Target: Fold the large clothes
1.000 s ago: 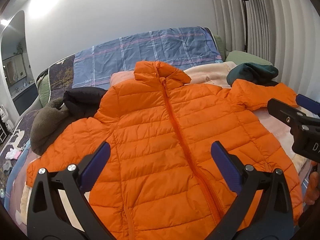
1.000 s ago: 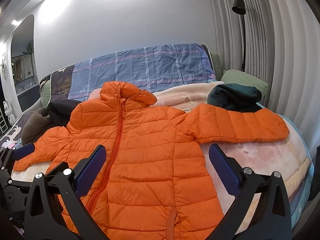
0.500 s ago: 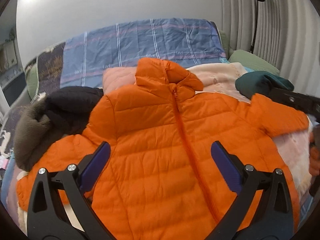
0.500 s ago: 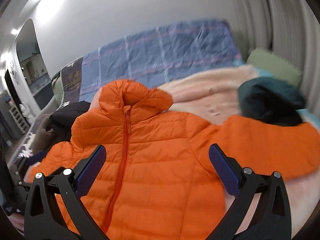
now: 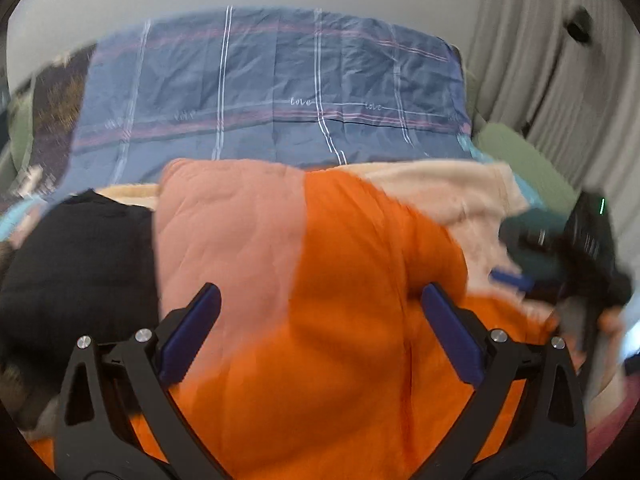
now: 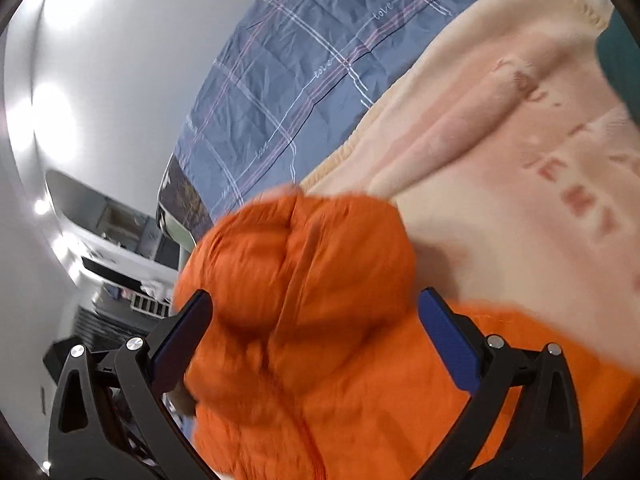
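Both grippers hang low over an orange puffer jacket (image 5: 340, 320) spread on a cream blanket (image 6: 500, 184) on the bed. The left gripper (image 5: 320, 336) points level at the plaid pillow (image 5: 280, 88), jaws wide apart; the right gripper (image 6: 316, 340), rolled sideways, gapes around the jacket's collar (image 6: 296, 248).

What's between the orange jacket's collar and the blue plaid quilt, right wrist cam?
A cream fleece blanket lies between the orange jacket and the blue plaid quilt, seen in the right wrist view.
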`<state>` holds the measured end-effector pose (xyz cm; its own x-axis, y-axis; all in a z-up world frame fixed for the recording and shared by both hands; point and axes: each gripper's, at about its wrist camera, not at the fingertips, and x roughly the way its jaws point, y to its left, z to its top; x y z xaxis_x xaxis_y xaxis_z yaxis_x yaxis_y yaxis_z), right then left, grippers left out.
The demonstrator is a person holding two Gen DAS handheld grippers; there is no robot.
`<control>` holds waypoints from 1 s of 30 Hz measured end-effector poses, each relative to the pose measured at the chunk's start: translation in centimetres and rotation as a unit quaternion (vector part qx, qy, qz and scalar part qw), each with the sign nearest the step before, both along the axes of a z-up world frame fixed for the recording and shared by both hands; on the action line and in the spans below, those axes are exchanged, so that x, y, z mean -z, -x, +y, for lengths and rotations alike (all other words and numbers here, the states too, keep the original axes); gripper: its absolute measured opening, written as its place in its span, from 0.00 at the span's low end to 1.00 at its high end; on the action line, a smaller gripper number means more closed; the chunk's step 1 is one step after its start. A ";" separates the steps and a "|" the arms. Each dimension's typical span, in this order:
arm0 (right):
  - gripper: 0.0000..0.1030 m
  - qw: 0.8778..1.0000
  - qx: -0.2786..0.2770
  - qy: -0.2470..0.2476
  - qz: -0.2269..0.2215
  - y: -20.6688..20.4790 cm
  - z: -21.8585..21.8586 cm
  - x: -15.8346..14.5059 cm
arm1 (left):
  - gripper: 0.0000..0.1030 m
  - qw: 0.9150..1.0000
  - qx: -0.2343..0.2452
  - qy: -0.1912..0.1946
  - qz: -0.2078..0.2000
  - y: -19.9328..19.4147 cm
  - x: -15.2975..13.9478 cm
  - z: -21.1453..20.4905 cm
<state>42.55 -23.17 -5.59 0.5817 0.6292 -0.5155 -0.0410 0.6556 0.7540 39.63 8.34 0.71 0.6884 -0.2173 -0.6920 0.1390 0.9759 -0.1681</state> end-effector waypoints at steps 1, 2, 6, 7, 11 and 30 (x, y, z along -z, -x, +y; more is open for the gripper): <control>0.99 1.000 0.003 -0.005 0.010 -1.5 0.0 0.8 | 0.98 1.000 0.002 0.021 0.016 -2.1 0.3 0.3; 0.99 1.000 0.007 -0.008 0.022 -2.5 0.0 1.5 | 0.98 0.999 0.002 0.038 0.029 -3.7 0.8 0.5; 0.99 0.997 -0.007 -0.035 0.066 -5.7 0.6 4.6 | 0.96 0.994 0.018 0.081 0.065 -7.3 3.0 0.1; 0.99 0.996 -0.017 -0.059 0.061 -6.1 0.9 4.9 | 0.90 0.995 0.026 0.079 0.052 -7.6 3.0 -0.3; 0.68 0.993 -0.048 -0.107 0.000 -5.9 1.9 3.2 | 0.47 0.992 0.085 0.094 0.017 -7.0 2.1 -1.8; 0.87 0.948 -0.167 0.102 -0.251 14.4 2.2 -9.0 | 0.74 0.972 0.183 0.042 -0.138 11.9 -5.6 0.4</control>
